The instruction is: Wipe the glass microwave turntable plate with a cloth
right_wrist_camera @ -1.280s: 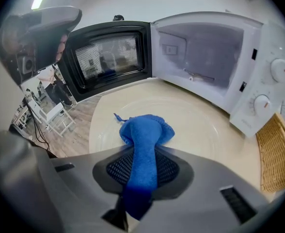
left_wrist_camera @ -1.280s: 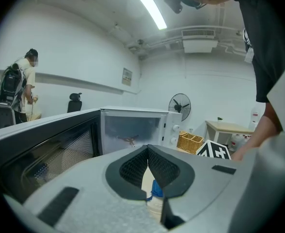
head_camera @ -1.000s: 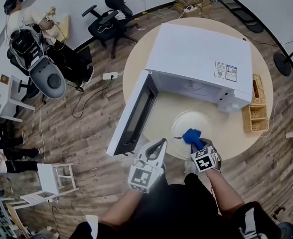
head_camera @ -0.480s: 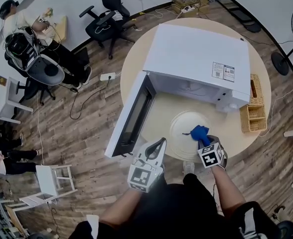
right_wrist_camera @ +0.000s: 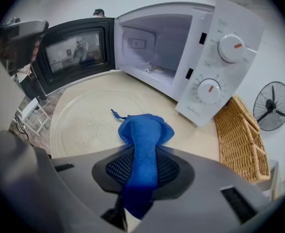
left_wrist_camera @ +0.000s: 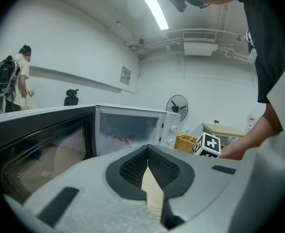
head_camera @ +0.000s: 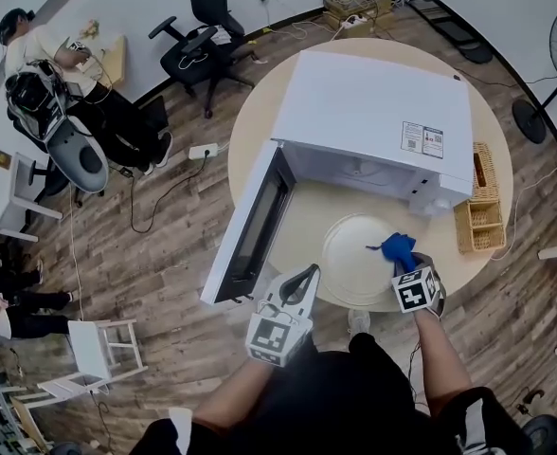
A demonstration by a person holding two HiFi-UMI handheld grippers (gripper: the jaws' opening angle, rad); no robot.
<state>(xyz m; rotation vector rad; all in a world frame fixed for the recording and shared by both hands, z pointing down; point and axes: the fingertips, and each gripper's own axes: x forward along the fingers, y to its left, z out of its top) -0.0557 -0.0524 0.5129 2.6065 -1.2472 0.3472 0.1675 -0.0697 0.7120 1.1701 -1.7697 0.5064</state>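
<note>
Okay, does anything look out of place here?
The glass turntable plate lies on the table before the open microwave, not inside it; the right gripper holds a blue cloth at its rim. Nothing looks spilled or broken.

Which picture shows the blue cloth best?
The right gripper view. There the blue cloth sits big in the middle, pinched between the right gripper's fingers, by the glass plate. The head view shows it only as a small blue blob at the plate's right edge. The left gripper view misses it.
</note>
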